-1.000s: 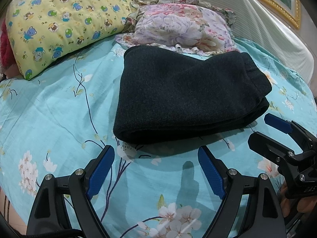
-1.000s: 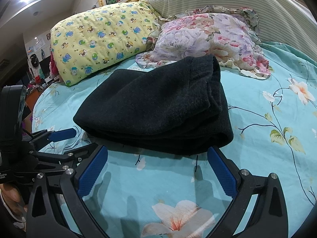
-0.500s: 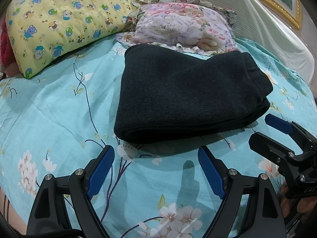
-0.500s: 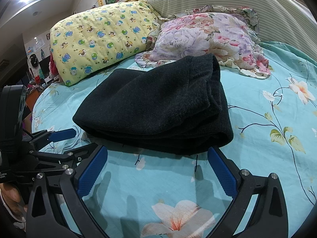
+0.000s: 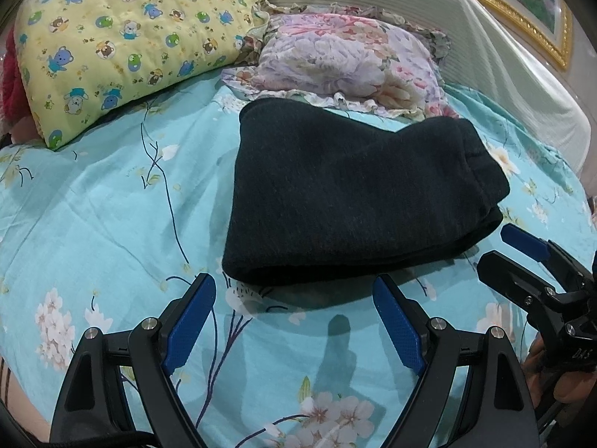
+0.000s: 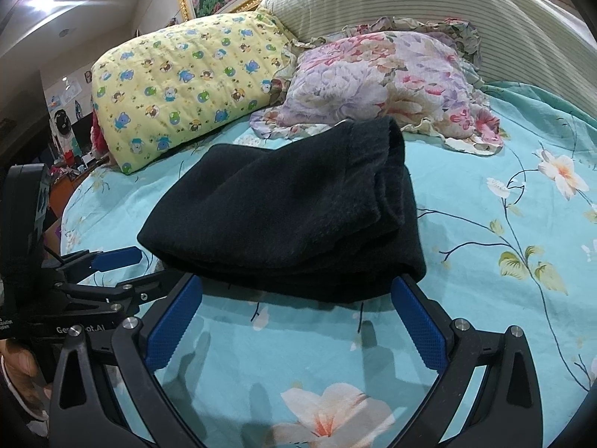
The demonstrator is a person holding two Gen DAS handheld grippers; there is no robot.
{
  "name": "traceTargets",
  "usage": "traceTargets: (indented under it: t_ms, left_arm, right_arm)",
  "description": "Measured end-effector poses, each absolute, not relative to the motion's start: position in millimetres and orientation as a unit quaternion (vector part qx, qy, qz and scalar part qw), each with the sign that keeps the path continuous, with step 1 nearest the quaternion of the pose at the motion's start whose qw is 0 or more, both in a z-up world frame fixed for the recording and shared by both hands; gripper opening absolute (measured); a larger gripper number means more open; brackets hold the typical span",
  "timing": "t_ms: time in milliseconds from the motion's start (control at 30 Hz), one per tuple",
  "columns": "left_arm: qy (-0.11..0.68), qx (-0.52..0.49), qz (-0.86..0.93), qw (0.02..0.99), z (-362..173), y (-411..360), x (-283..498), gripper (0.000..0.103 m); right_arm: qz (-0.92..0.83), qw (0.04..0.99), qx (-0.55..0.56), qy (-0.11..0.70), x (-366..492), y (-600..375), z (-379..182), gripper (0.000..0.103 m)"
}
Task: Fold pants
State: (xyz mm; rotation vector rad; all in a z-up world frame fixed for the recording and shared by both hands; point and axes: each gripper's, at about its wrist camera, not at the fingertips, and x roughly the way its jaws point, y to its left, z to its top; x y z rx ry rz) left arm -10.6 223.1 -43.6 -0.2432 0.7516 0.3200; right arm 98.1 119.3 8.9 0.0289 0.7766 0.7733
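pants [image 5: 347, 201]: folded, dark, lying on the bedsheet [image 5: 104, 231] just before the pillows [image 5: 123, 41] | left gripper [image 5: 294, 321]: jaws spread, holding nothing, near the pants | right gripper [image 6: 294, 315]: jaws spread, holding nothing, beside it

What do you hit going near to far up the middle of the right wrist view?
Right tool, open over the floral sheet → folded black pants → floral pillow → striped headboard cushion.
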Motion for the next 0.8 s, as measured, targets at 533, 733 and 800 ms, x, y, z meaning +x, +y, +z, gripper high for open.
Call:
traceTargets:
  t_ms: [533,733,800]
  left_arm:
    - [0.346,-0.112,0.149,0.919,-25,222,-2,0.087]
    - [0.349,-0.115,0.156,0.917,-22,223,8,0.087]
    - [0.352,-0.116,0.156,0.915,-22,223,11,0.087]
  right_arm:
    - [0.357,0.862,0.022,0.359,108,112,22,0.101]
    - [0.355,0.861,0.034,0.364,115,111,22,0.102]
    - [0.355,0.858,0.036,0.369,119,112,20,0.102]
